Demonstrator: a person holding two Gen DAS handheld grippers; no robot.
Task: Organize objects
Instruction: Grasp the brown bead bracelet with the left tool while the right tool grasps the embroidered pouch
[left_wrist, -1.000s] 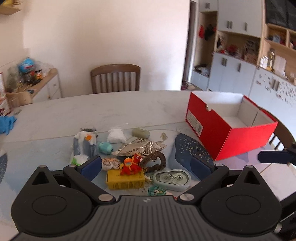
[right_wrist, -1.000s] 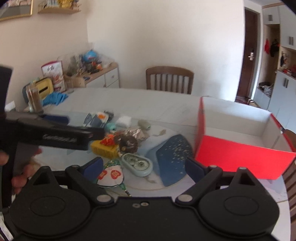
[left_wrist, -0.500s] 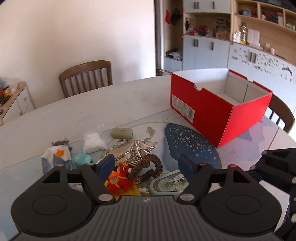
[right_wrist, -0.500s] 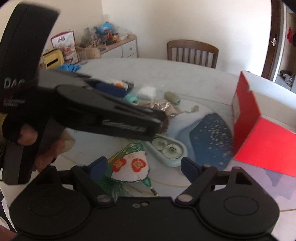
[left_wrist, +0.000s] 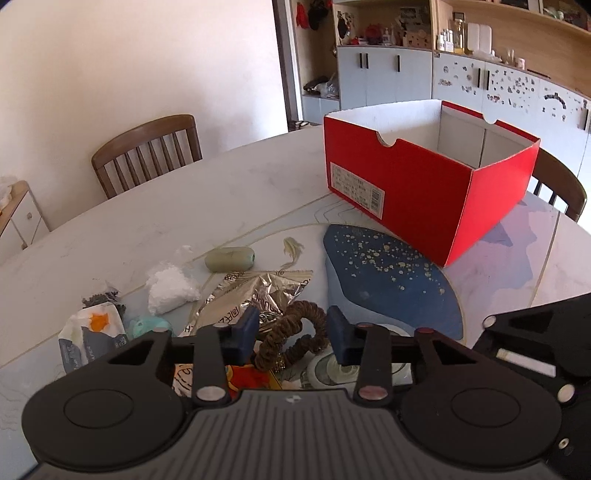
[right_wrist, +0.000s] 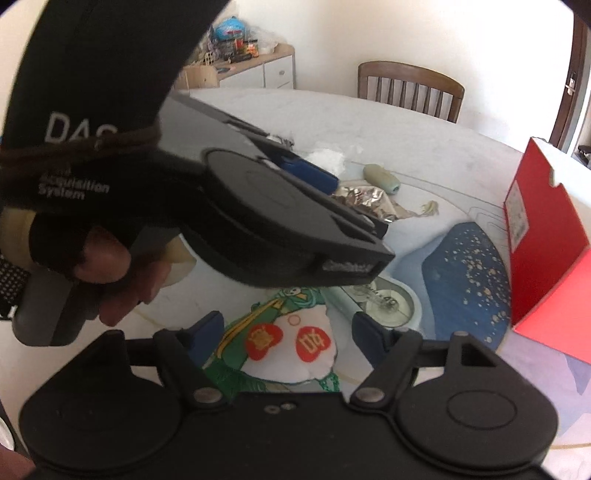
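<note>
A cluttered pile is seen near the front edge of the round marble table (left_wrist: 155, 206). The left gripper (left_wrist: 291, 334) is positioned low over the pile, its blue pads narrowed to either side of a brown hair scrunchie (left_wrist: 291, 338); the pads are seen just beside the scrunchie's loop, but whether they press on it cannot be told. Beneath and behind the scrunchie a crumpled silver foil wrapper (left_wrist: 255, 291) is spread, with a white wad (left_wrist: 170, 288) and a grey-green oval object (left_wrist: 231, 258) lying toward the table's middle. A tissue packet (left_wrist: 92, 338) is seen toward the left edge, and a pale green correction tape dispenser (left_wrist: 332, 371) is partly hidden under the right finger. The open red shoebox (left_wrist: 417, 192) is placed well apart, toward the far right edge, beside a dark blue speckled patch (left_wrist: 388, 280) in the tabletop. In the right wrist view, the right gripper (right_wrist: 287, 334) is held with its fingers wide apart above a white and green embroidered pouch (right_wrist: 291, 347) at the near edge; nothing is held between them. The left gripper's body and the hand (right_wrist: 110, 273) holding it are seen filling that view's upper left.
</note>
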